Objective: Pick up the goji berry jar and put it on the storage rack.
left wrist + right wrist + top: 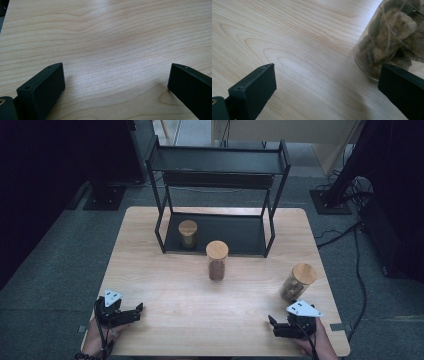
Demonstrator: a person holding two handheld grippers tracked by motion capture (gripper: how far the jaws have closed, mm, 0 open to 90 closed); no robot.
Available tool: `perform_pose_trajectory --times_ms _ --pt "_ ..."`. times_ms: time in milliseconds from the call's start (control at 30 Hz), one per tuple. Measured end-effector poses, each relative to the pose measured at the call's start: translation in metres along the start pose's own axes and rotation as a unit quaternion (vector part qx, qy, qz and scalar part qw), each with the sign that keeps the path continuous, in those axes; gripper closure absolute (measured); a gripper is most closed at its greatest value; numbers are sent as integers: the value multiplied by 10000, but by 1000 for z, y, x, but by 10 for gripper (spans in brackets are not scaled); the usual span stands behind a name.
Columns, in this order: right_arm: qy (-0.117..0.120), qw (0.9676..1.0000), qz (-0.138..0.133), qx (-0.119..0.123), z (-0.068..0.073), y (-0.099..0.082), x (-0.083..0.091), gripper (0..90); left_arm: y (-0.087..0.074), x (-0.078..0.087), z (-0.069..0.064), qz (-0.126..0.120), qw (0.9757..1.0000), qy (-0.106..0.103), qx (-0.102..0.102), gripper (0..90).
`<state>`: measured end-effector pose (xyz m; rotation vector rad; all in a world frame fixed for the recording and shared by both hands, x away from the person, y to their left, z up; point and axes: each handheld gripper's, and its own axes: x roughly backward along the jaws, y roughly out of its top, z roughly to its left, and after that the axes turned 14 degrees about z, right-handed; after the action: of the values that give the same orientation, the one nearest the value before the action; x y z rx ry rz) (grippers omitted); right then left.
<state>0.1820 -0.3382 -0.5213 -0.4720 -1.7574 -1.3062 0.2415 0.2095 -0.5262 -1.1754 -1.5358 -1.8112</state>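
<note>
Three clear jars with wooden lids hold brown contents. One jar [188,234] stands on the lower shelf of a black rack [220,165]. A second jar [217,260] stands mid-table in front of the rack. The third jar [298,282] [387,37], with chunky brown pieces, stands near the right edge, just beyond my right gripper [274,324] [325,75]. That gripper rests low at the front right, open, nothing between its jaws. My left gripper [138,311] [116,75] sits at the front left, open over bare wood.
The light wooden table [165,285] carries the two-tier black rack at its back edge. Cables [357,265] and stand bases lie on the grey floor to the right. A person's hands hold both grippers at the front edge.
</note>
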Motion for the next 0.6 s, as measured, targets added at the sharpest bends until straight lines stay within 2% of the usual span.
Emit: perform_pose_trajectory --times_ms 600 --pt "79 9998 -118 155 13 17 0 12 0 0 -1 22 10000 53 -39 12"
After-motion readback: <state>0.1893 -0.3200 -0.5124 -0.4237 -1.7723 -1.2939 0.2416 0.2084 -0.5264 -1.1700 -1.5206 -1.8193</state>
